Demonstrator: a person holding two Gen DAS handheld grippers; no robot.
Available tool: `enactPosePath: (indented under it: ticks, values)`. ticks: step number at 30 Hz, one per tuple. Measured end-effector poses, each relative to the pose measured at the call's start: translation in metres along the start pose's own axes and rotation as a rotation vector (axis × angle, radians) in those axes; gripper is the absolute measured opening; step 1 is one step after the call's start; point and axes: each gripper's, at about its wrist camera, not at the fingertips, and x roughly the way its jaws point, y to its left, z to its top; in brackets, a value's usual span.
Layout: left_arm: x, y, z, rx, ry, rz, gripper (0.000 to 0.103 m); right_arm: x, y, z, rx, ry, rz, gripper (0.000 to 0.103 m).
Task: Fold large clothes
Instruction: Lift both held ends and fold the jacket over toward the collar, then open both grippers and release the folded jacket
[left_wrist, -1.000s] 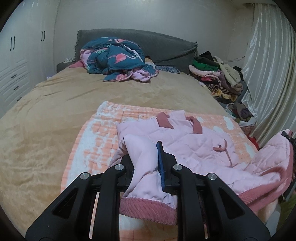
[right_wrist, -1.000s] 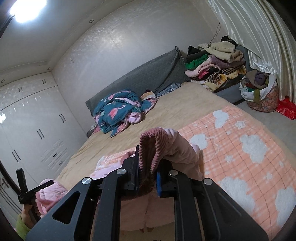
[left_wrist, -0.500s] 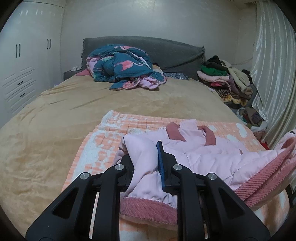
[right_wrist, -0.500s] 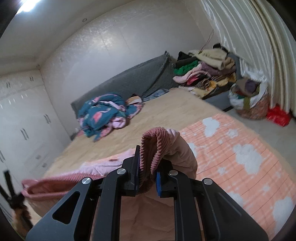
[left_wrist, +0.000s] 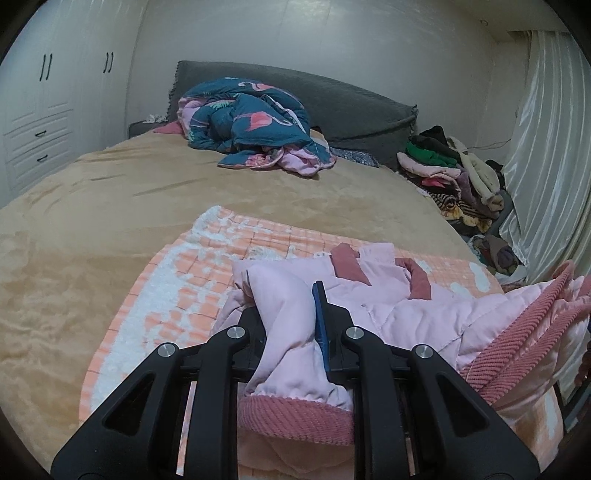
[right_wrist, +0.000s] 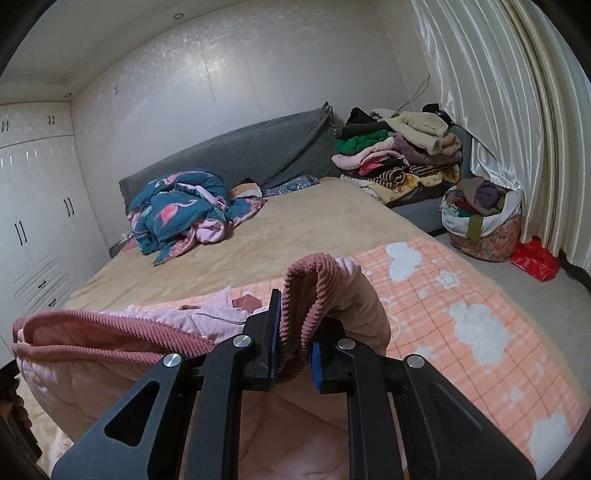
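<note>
Right now both grippers are clamped on the pale pink quilted jacket with dusty-rose ribbed trim (left_wrist: 399, 306): the left gripper (left_wrist: 286, 325) pinches a bunched sleeve just above its ribbed cuff, and the right gripper (right_wrist: 295, 332) is closed on a fold of the ribbed hem. The jacket lies collar-away on the peach checked blanket with white clouds (right_wrist: 461, 306), at the near end of the tan plush bed (left_wrist: 110, 206), its hem edge lifted and stretched between the two hands. To do this fold well, I judge the hem should be kept taut and level between the grips, carried toward 12 o'clock and laid down onto the collar so the edges meet squarely; slack on either side would let the padded cloth bunch. Releasing only once the fabric rests flat looks wise. Room ahead is generous: bare bedspread runs toward 12 o'clock up to the crumpled teal flamingo-print duvet (left_wrist: 255, 125) by the grey headboard. The tighter side is 3 o'clock, where the bed's edge drops off near the heap of mixed clothes (right_wrist: 402, 155) and the shiny cream curtain (right_wrist: 491, 110), so the right grip should stay over the blanket.
</note>
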Motion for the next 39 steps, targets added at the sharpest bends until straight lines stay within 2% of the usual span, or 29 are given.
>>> enactPosePath:
  ticks: [6,11,20,22,23,27,33,35,39]
  values:
    - [0.018,0.004,0.003,0.000,0.026,-0.022,0.010,0.016,0.004,0.002,0.001,0.032,0.015,0.015]
    - [0.030,0.007,0.001,-0.006,0.043,-0.030,0.010,0.027,-0.001,0.004,0.059,0.063,0.047,0.017]
    - [0.037,0.010,0.001,-0.019,0.052,-0.043,0.010,0.036,-0.022,0.005,0.262,0.099,0.175,0.037]
    - [0.038,0.009,0.000,-0.020,0.052,-0.043,0.011,0.029,-0.018,0.003,0.269,0.080,0.206,0.074]
    - [0.038,0.009,0.000,-0.019,0.050,-0.046,0.012,0.023,-0.015,0.002,0.264,0.064,0.196,0.099]
    - [0.039,0.008,-0.002,-0.016,0.048,-0.049,0.012,0.009,0.010,-0.009,0.157,0.055,0.194,0.099]
    - [0.038,0.005,-0.003,-0.016,0.040,-0.046,0.019,-0.010,0.064,-0.049,-0.064,0.071,0.208,0.099]
    - [0.035,0.004,-0.003,-0.014,0.040,-0.046,0.022,-0.010,0.082,-0.066,-0.133,0.102,0.217,0.099]
    - [0.032,0.002,-0.003,-0.011,0.037,-0.052,0.029,0.003,0.114,-0.099,-0.262,0.217,0.199,0.099]
